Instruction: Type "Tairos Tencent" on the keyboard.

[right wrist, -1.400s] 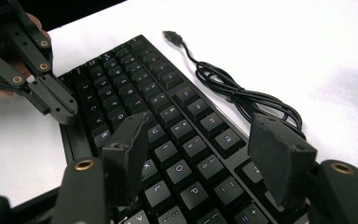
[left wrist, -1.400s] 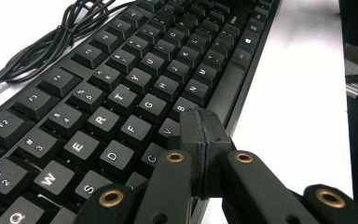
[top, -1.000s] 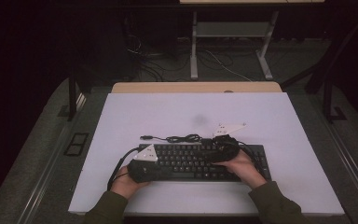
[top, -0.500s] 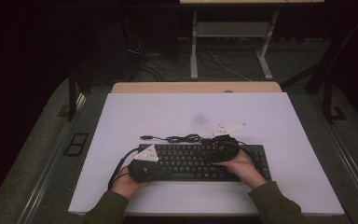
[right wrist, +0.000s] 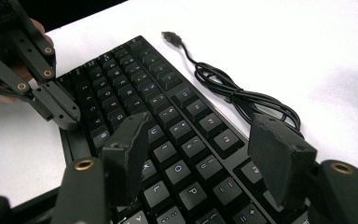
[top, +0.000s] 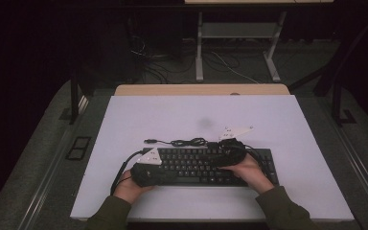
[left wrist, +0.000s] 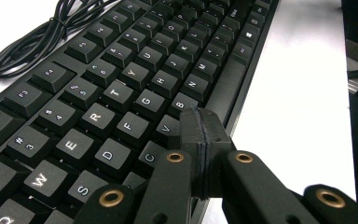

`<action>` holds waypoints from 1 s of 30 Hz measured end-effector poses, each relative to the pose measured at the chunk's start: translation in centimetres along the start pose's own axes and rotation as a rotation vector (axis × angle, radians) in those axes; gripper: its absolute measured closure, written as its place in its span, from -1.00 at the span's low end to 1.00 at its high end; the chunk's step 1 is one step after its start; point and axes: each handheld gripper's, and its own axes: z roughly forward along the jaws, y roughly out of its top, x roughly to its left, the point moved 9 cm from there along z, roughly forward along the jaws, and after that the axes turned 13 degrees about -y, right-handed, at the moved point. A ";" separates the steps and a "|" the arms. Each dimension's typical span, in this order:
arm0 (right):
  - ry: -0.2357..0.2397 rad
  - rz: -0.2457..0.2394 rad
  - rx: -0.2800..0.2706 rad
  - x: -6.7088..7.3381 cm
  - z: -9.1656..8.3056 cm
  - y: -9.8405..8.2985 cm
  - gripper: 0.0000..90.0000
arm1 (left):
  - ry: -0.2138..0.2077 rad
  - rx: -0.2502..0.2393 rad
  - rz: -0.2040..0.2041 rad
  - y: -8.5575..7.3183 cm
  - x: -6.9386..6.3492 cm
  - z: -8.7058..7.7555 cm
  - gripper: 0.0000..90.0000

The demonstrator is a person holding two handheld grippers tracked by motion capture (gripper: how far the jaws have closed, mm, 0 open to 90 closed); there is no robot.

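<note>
Item: black keyboard [top: 206, 165], lying flat on the white table [top: 172, 120], near the table's near edge and roughly centred left to right. Long side runs left to right. White legends on dark keycaps; the left gripper view shows the letter rows and the number row clearly.

Item: keyboard cable [top: 182, 142], black, loosely bundled on the table just beyond the keyboard's far edge. Its plug [right wrist: 170, 36] lies free at the left end of the bundle, resting on bare table.

Item: left gripper [left wrist: 200, 135], held in the person's left hand [top: 129, 188] at the keyboard's left end. Jaws pressed together with nothing between them; the joined tips sit over the near key row, about the V and B keys. Whether the tips touch a key cannot be told.

Item: right gripper [right wrist: 200, 154], held in the person's right hand [top: 251, 171] over the keyboard's right-hand part. Jaws stand apart, one on either side of several keys, gripping nothing. In the right gripper view the left gripper's closed tips appear farther off, at the keyboard's near edge.

Item: olive sleeves [top: 287, 211], entering from the near edge.
</note>
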 end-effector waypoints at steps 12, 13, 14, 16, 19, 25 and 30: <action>-0.001 0.001 0.000 0.0 0.0 0.0 -0.17 | 0.021 -0.031 -0.015 0.4 0.3 -0.6 0.89; -0.001 0.000 0.001 0.0 0.0 0.0 -0.16 | 0.024 -0.034 -0.020 0.4 0.4 -0.6 0.85; -0.001 -0.001 0.002 0.0 -0.1 0.0 -0.15 | 0.028 -0.039 -0.023 0.5 0.5 -0.6 0.80; -0.003 -0.004 0.004 0.0 -0.1 -0.1 -0.12 | 0.043 -0.054 -0.037 0.6 0.6 -0.6 0.66; -0.004 -0.006 0.013 -0.1 -0.1 -0.3 -0.05 | 0.058 -0.059 -0.036 0.7 0.9 -0.7 0.48; 0.016 -0.001 0.036 0.0 -0.2 -0.7 0.14 | 0.066 -0.074 -0.052 1.0 1.1 -0.7 0.15; 0.035 -0.008 0.051 0.2 -0.5 -1.1 0.31 | 0.075 -0.088 -0.056 1.2 1.4 -0.7 -0.07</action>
